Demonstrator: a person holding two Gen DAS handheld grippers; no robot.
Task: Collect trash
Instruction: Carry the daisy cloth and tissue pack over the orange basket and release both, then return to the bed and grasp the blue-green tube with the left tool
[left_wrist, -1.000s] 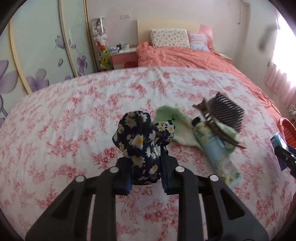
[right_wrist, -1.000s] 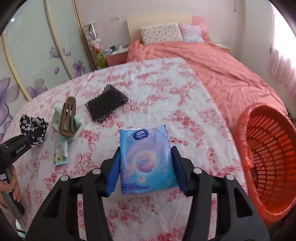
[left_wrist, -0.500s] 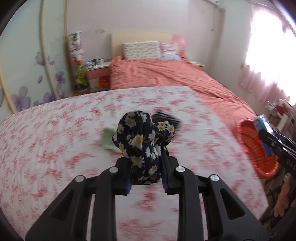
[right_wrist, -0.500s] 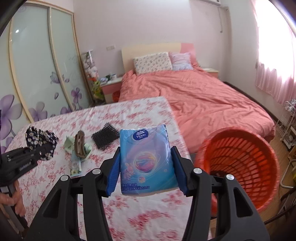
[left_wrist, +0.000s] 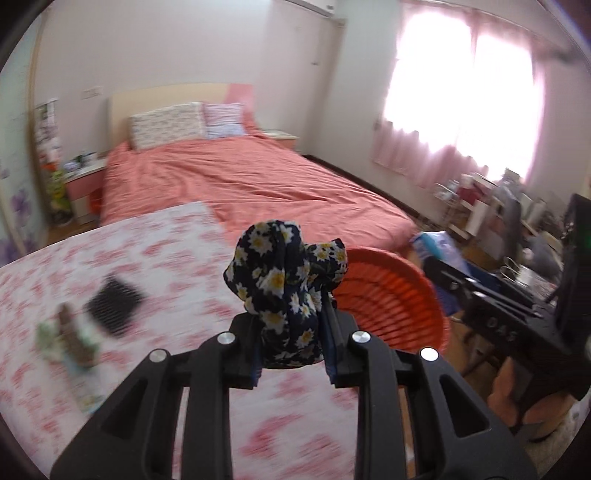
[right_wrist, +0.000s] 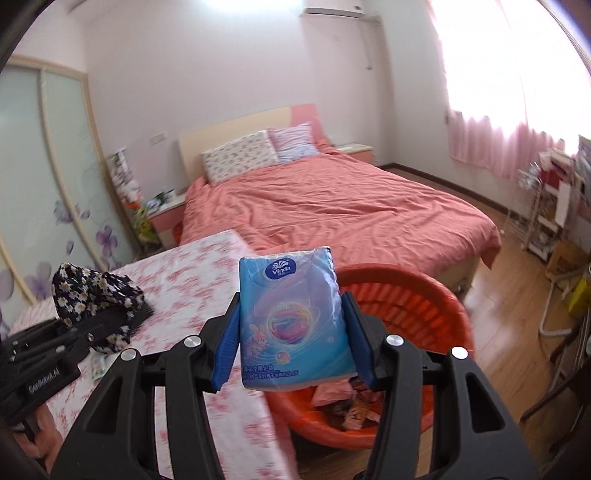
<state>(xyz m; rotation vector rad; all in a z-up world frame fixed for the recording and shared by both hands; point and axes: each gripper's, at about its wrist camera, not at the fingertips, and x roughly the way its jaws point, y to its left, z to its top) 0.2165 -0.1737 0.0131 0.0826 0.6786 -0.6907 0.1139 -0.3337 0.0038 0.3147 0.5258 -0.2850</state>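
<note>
Both hands have swung from the floral bedcover (left_wrist: 122, 258) toward the orange basket (right_wrist: 439, 314). The left gripper (left_wrist: 291, 347) stays clenched on the soft, bunched daisy-print cloth (left_wrist: 286, 280), with the ribbed plastic basket now at 3 o'clock. The right gripper (right_wrist: 293, 343) grasps the glossy rectangular tissue pack (right_wrist: 291, 317) above the basket rim, at 12 o'clock from its fingers.

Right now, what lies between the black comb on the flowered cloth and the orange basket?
In the left wrist view, only bare flowered cloth lies between the black comb and the orange basket; the daisy-print fabric, held in the left gripper, hides part.
</note>
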